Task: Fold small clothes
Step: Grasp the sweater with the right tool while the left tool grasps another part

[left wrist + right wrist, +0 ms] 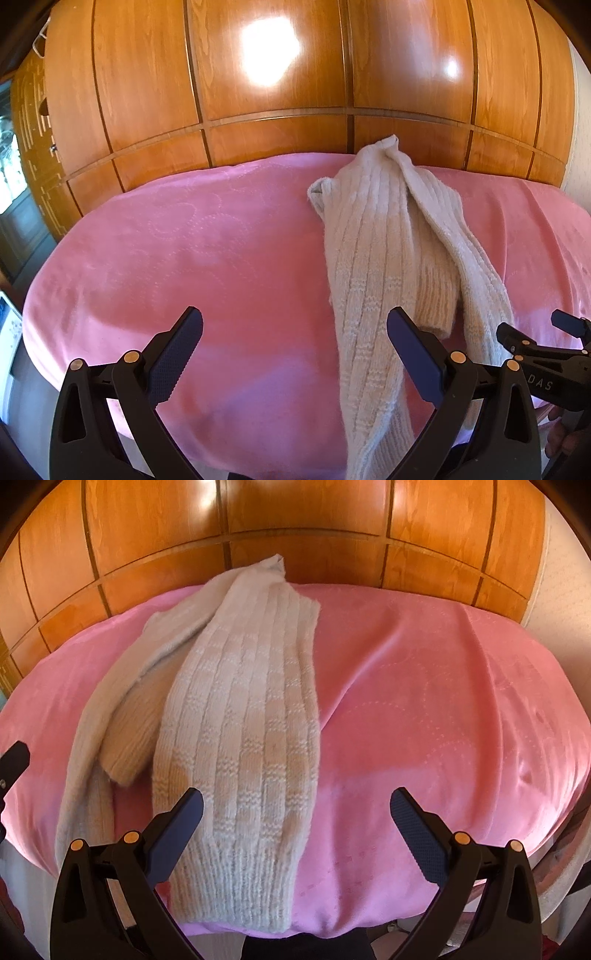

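On the bed's pink blanket, before a wooden wardrobe, lies a cream knitted garment, long and loosely doubled over itself, its ribbed hem at the near edge. It looks soft, light, floppy and stretchy, likely to sag, so pinch the thicker hem corners. Left tongs and right tongs both gape wide, holding nothing.
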`<state>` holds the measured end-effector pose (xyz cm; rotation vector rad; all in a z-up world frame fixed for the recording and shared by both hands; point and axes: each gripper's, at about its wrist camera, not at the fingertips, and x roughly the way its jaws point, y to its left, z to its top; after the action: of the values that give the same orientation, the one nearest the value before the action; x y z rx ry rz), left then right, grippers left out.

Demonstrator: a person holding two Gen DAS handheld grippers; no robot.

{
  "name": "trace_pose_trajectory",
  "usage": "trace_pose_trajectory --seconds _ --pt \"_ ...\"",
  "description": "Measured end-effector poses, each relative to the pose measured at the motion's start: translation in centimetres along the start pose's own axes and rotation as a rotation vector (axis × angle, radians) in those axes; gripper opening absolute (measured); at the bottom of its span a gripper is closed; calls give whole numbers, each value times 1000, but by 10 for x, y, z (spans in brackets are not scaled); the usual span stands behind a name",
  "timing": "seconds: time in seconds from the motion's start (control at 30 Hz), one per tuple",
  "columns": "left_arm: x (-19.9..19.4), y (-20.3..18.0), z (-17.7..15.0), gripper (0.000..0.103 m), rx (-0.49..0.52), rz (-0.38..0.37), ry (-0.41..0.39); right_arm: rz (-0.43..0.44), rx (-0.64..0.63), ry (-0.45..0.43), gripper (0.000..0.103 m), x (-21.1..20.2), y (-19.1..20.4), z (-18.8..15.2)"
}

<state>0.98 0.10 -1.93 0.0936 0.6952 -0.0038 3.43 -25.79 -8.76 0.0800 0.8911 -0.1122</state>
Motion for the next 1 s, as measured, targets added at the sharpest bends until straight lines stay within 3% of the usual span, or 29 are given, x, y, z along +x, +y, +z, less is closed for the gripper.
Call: trace_pose_trajectory --seconds 0.3,0.43,0.5,0.57,0.63,0.67,0.7,0.73,0.77,0.8,0.9,1.0 --pt "8 -2 -2 99 15 -16 27 40 -50 49 98 18 10 -6" --pt "21 -9 -11 95 68 -48 72 93 -80 89 76 33 14 -8" --pt "34 -14 -18 82 105 -103 133 125 -102 91 65 34 15 -8" --pt "46 -19 -26 78 125 -150 188 189 -145 100 32 30 17 -5" --pt "58 -24 -36 64 150 -205 235 208 -185 101 17 26 16 0" --pt "60 -26 -38 57 150 -224 237 214 -189 102 13 23 13 3" --pt "62 -26 -38 38 145 -252 235 217 -186 100 13 21 9 6" --pt "61 -25 -37 25 134 -310 238 210 -186 91 12 17 4 10" --pt "58 -25 -36 16 130 -318 228 199 -187 74 11 12 0 15" --pt "53 -23 -33 11 135 -317 203 192 -180 54 11 5 -8 22" --pt "40 -12 -26 10 106 -377 181 146 -158 -18 11 -17 -34 42" --pt "23 15 -1 9 31 -458 134 32 -148 -93 11 -29 -65 69"
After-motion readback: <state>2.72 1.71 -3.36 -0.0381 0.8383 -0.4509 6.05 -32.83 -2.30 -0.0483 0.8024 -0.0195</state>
